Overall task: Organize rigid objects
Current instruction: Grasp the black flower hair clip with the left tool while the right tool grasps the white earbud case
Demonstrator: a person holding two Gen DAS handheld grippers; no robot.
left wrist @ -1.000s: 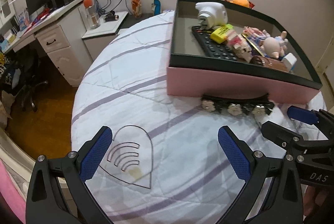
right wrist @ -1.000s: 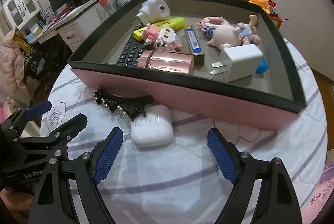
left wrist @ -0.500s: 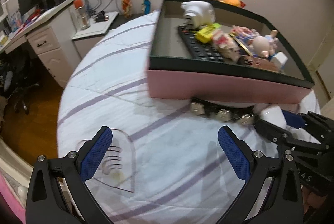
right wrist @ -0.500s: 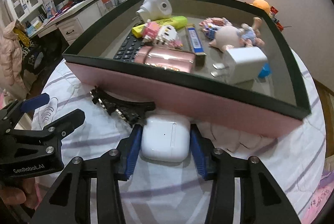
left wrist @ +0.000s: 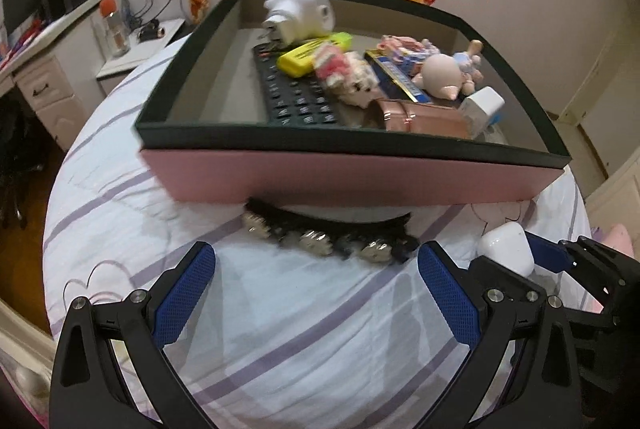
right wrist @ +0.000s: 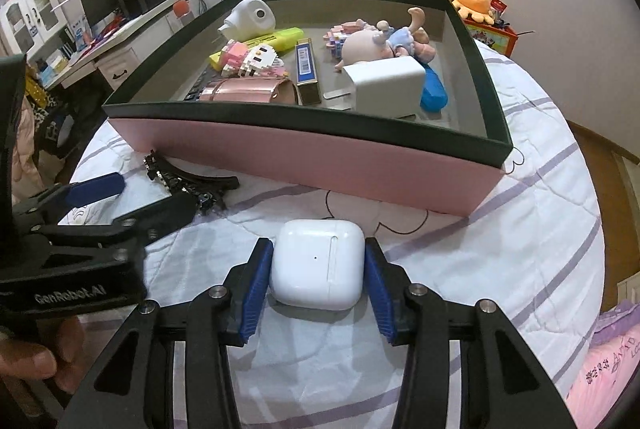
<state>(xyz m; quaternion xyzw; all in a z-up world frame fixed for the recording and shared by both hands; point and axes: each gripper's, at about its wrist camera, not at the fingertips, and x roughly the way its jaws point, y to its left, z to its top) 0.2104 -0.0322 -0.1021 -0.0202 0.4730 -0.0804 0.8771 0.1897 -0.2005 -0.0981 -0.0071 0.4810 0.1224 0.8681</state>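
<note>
- The white earbud case [right wrist: 318, 271] sits between the blue pads of your right tool [right wrist: 318, 275], both pads pressed flat against its sides; the jaws are closed partway, to the width of the case. It is on or just above the bed's white, purple-striped cover [right wrist: 500, 229]; you cannot tell which.
- In the left wrist view the same case [left wrist: 507, 248] shows at the right edge, clamped at the tips of the right tool.
- The black hair clip [left wrist: 332, 235] with its shiny studs lies on the cover just in front of the box's pink wall, to the left of the case and apart from it.
- Your left tool [left wrist: 316, 295] is wide open and holds nothing; the hair clip lies just beyond its pads, untouched.
- The pink box with the dark rim [right wrist: 304, 153] stands behind both items. Inside lie a white charger block [right wrist: 386, 85], a rose-gold tube [right wrist: 248, 91], a doll [right wrist: 376, 43], a yellow highlighter [right wrist: 272, 39] and a dark keypad [left wrist: 296, 97].
</note>
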